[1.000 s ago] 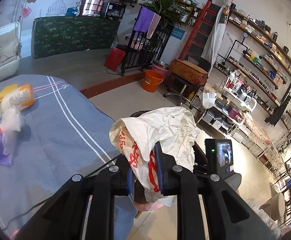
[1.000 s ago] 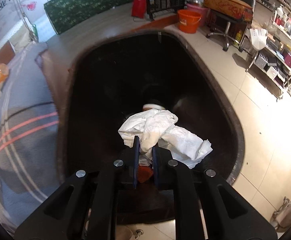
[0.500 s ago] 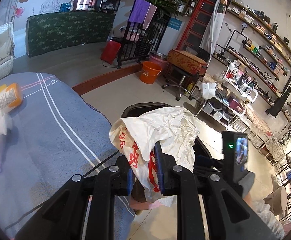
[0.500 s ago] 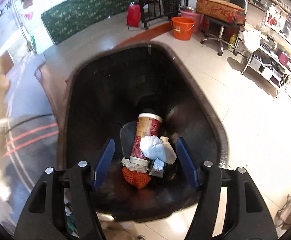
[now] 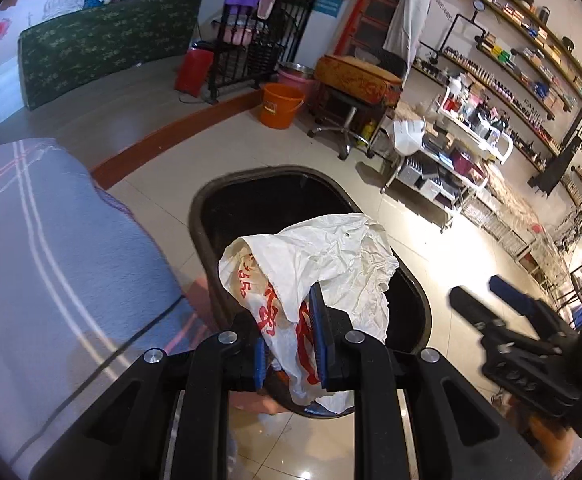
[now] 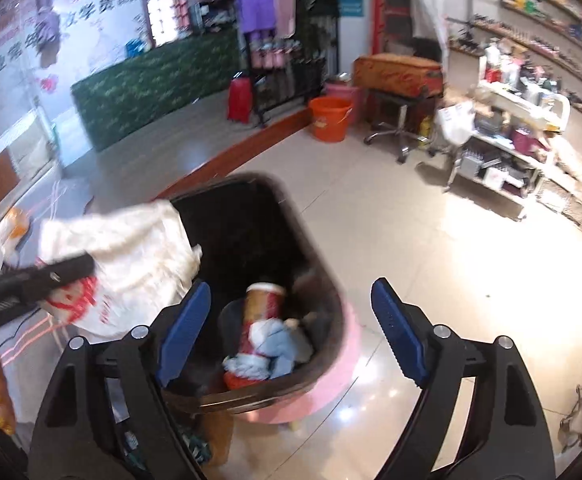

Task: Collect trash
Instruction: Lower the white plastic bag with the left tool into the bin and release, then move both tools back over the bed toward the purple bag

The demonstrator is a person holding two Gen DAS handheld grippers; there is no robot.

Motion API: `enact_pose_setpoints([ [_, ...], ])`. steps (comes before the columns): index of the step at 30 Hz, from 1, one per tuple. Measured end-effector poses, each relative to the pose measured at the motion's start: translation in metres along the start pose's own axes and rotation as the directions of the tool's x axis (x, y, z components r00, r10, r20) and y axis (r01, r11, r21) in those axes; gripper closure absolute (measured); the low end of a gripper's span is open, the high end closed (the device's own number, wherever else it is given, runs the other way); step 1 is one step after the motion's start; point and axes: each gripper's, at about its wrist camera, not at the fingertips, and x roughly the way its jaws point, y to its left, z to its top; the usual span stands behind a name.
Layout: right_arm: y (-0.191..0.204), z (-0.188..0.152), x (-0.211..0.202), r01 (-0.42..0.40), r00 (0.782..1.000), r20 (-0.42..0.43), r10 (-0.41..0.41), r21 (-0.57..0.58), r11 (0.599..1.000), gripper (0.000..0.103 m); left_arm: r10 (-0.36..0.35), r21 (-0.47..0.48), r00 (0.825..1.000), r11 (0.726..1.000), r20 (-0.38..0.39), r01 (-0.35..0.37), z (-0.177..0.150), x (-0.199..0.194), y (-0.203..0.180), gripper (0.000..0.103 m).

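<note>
now | left gripper (image 5: 289,334) fingers clenched on crumpled plastic bag (image 5: 315,264), over bin (image 5: 207,216) | right gripper (image 6: 291,320) fingers opening, empty

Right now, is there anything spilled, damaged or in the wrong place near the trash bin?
Nothing looks spilled or broken. The crumpled white plastic bag is not in the trash bin yet: the left gripper holds it above the opening. Inside the bin lie a paper cup and tissues. The right gripper is opening, with nothing between its fingers.
</note>
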Motion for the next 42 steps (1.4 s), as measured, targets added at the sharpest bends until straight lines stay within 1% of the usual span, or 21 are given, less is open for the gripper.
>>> enact_pose_setpoints([
  [7, -0.030, 0.002, -0.012, 0.007, 1.000, 0.022, -0.008, 0.069, 0.998, 0.021, 0.024, 0.056, 0.997, 0.998, -0.079, -0.020, 0.003, 0.040, -0.017, 0.085],
  [12, -0.039, -0.002, -0.015, 0.007, 0.999, 0.031, -0.010, 0.088, 0.996, 0.020, 0.053, 0.101, 0.989, 0.994, -0.136, -0.040, 0.001, 0.067, -0.025, 0.084],
  [15, -0.044, -0.002, -0.015, 0.005, 0.999, 0.033, -0.008, 0.100, 0.995, 0.020, 0.047, 0.115, 0.985, 0.993, -0.165, -0.028, 0.001, 0.079, -0.031, 0.083],
  [17, -0.046, -0.003, -0.016, 0.004, 0.999, 0.033, -0.008, 0.105, 0.994, 0.020, 0.055, 0.133, 0.983, 0.991, -0.177, -0.031, -0.001, 0.086, -0.034, 0.082],
  [19, -0.048, -0.003, -0.016, 0.008, 0.999, 0.032, -0.012, 0.107, 0.994, 0.020, 0.060, 0.141, 0.978, 0.990, -0.201, -0.032, -0.003, 0.093, -0.035, 0.074],
  [20, -0.046, -0.005, -0.018, 0.009, 0.999, 0.033, -0.013, 0.109, 0.994, 0.020, 0.068, 0.147, 0.976, 0.988, -0.209, -0.038, -0.004, 0.095, -0.035, 0.065],
  [21, -0.047, -0.006, -0.018, 0.009, 0.999, 0.034, -0.013, 0.111, 0.994, 0.020, 0.080, 0.153, 0.975, 0.987, -0.208, -0.048, -0.004, 0.098, -0.038, 0.053],
  [22, -0.046, -0.006, -0.018, 0.009, 0.999, 0.033, -0.012, 0.113, 0.994, 0.020, 0.086, 0.159, 0.977, 0.986, -0.197, -0.054, -0.005, 0.097, -0.038, 0.047],
  [24, -0.046, -0.007, -0.018, 0.011, 0.999, 0.033, -0.015, 0.114, 0.993, 0.020, 0.074, 0.165, 0.981, 0.985, -0.181, -0.044, -0.006, 0.096, -0.041, 0.029],
  [26, -0.046, -0.007, -0.016, 0.009, 0.999, 0.033, -0.013, 0.120, 0.993, 0.020, 0.064, 0.164, 0.983, 0.986, -0.171, -0.036, -0.008, 0.092, -0.042, 0.022],
  [30, -0.046, -0.005, -0.016, 0.019, 0.999, 0.041, -0.024, 0.120, 0.993, 0.018, 0.043, 0.143, 0.985, 0.990, -0.169, -0.019, -0.011, 0.088, -0.039, 0.015],
  [34, -0.048, -0.002, -0.018, 0.029, 0.998, 0.050, -0.035, 0.122, 0.992, 0.016, 0.046, 0.151, 0.988, 0.988, -0.145, -0.024, -0.011, 0.081, -0.042, 0.014],
  [37, -0.051, 0.000, -0.020, 0.040, 0.997, 0.057, -0.048, 0.131, 0.991, 0.013, 0.026, 0.138, 0.992, 0.990, -0.127, -0.008, -0.009, 0.073, -0.045, 0.013],
  [42, -0.049, 0.001, -0.021, 0.045, 0.997, 0.059, -0.053, 0.129, 0.991, 0.012, 0.015, 0.135, 0.997, 0.991, -0.074, -0.005, -0.010, 0.051, -0.047, 0.012],
])
